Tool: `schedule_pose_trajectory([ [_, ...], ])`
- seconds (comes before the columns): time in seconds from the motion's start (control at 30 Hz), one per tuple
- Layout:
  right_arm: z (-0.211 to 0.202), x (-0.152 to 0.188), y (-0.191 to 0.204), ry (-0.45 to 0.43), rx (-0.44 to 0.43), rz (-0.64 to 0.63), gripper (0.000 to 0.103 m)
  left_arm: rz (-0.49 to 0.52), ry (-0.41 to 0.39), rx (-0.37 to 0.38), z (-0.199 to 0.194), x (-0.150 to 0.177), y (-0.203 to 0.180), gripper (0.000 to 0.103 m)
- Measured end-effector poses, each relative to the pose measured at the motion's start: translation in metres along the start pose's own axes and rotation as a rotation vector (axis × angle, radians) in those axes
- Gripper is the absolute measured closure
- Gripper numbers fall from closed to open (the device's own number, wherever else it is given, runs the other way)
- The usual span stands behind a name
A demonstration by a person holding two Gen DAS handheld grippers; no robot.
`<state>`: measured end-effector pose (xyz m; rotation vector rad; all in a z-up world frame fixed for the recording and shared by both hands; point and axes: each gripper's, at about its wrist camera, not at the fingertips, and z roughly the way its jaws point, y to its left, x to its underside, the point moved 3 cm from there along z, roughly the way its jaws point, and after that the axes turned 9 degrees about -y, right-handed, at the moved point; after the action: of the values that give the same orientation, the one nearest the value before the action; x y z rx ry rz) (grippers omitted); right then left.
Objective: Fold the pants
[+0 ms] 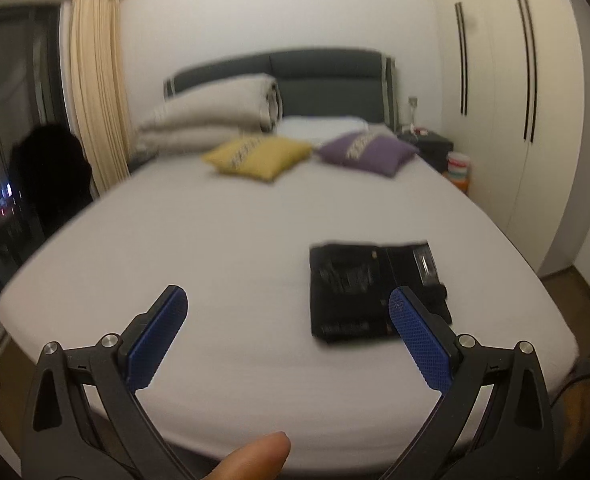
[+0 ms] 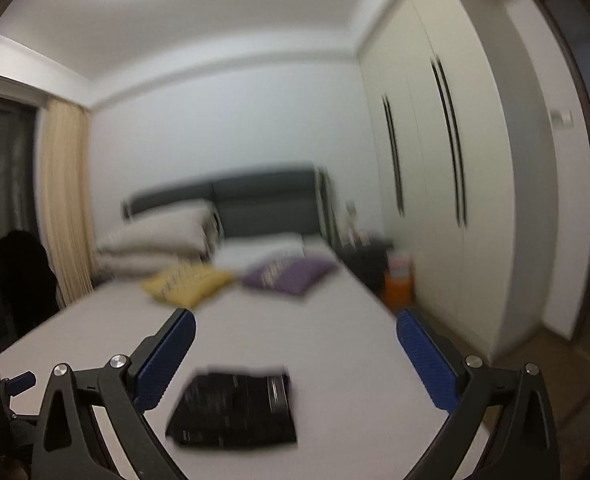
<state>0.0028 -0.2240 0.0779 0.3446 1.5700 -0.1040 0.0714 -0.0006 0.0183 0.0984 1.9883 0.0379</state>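
The pants (image 1: 359,292) lie as a compact dark rectangle near the foot of the bed (image 1: 223,220), nothing touching them. Left gripper (image 1: 287,300) and right gripper (image 2: 295,322) hover clear, jaws wide and empty. Looks finished; best to back away without brushing the stack.

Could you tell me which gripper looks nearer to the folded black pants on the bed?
Hard to call. The open right gripper faces the pants head-on; from the open left gripper they lie off to its right. Neither touches them.
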Motion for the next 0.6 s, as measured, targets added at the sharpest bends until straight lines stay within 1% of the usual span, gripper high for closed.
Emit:
schedule_pose_trajectory([
  [0.07,0.009,0.012,-0.003,0.103,0.009,0.032,0.000,-0.018,0.031,0.002,0.005,0.008,0.003,0.000],
  [0.1,0.013,0.017,-0.003,0.138,0.011,0.036,0.000,-0.021,0.038,-0.001,0.007,0.012,0.005,0.000],
  [0.13,0.015,0.021,-0.003,0.156,0.012,0.034,0.000,-0.020,0.044,-0.008,0.008,0.014,0.005,0.000],
  [0.23,0.014,0.031,0.002,0.182,0.022,0.004,0.000,-0.031,0.054,-0.017,0.018,0.020,0.008,0.000],
  [0.3,0.011,0.037,0.008,0.194,0.007,-0.012,0.000,-0.029,0.064,-0.022,0.041,0.016,0.007,0.000],
  [0.43,0.023,0.050,0.016,0.228,-0.022,-0.044,0.000,-0.023,0.086,-0.023,0.061,0.017,0.003,0.000],
  [0.6,0.035,0.066,0.025,0.291,-0.054,-0.045,0.000,-0.012,0.115,-0.022,0.080,0.023,-0.001,0.000],
])
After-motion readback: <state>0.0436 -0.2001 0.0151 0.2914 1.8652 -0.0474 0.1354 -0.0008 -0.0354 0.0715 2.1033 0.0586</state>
